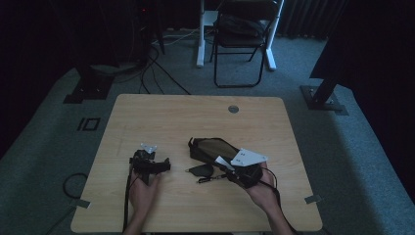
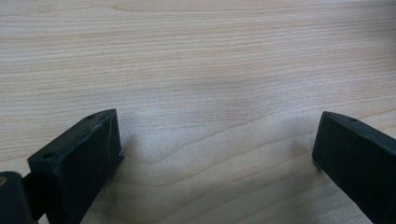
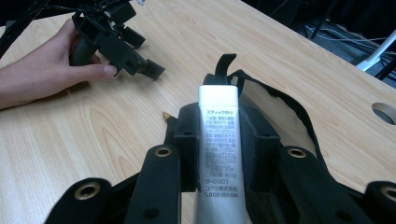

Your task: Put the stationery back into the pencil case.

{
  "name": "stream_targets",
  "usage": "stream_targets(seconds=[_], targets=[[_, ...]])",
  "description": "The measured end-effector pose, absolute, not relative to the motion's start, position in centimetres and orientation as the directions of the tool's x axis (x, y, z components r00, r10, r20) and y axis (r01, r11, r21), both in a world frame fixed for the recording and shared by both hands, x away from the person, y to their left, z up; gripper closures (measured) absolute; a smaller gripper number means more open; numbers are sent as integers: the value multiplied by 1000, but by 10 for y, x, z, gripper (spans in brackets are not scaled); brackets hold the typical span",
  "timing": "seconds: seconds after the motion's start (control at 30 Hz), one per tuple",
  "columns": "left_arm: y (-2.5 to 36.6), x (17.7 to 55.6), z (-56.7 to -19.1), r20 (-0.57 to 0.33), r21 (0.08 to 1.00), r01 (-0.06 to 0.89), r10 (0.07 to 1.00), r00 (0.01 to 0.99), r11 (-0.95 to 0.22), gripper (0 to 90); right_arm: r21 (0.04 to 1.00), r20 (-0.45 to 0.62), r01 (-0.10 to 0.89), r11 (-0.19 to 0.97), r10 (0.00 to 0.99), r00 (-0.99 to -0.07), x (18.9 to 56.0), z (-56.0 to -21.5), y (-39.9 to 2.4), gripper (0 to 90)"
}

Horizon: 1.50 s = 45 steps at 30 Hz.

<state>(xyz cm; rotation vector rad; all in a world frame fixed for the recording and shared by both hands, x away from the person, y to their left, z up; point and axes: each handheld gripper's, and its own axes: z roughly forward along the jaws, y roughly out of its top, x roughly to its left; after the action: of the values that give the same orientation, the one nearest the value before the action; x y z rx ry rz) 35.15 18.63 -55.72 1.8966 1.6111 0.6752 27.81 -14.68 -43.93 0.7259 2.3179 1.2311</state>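
On the wooden table, right fingers clamp a glue stick; left fingers spread apart.

Hidden and cut-off parts
Glue stick bottom end cut off by frame edge; pouch interior too dark to read.

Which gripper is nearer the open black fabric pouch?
Right. The right gripper, clamped on a white glue stick, sits at the black fabric pouch; the left gripper rests apart on bare table, jaws open.
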Motion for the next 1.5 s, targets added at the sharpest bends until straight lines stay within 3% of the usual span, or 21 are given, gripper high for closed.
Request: stream_targets(seconds=[1.5], targets=[[186, 351, -557, 23, 694, 709, 988, 154, -127, 15, 848, -90, 280, 451, 642, -761, 309, -440, -147, 713]])
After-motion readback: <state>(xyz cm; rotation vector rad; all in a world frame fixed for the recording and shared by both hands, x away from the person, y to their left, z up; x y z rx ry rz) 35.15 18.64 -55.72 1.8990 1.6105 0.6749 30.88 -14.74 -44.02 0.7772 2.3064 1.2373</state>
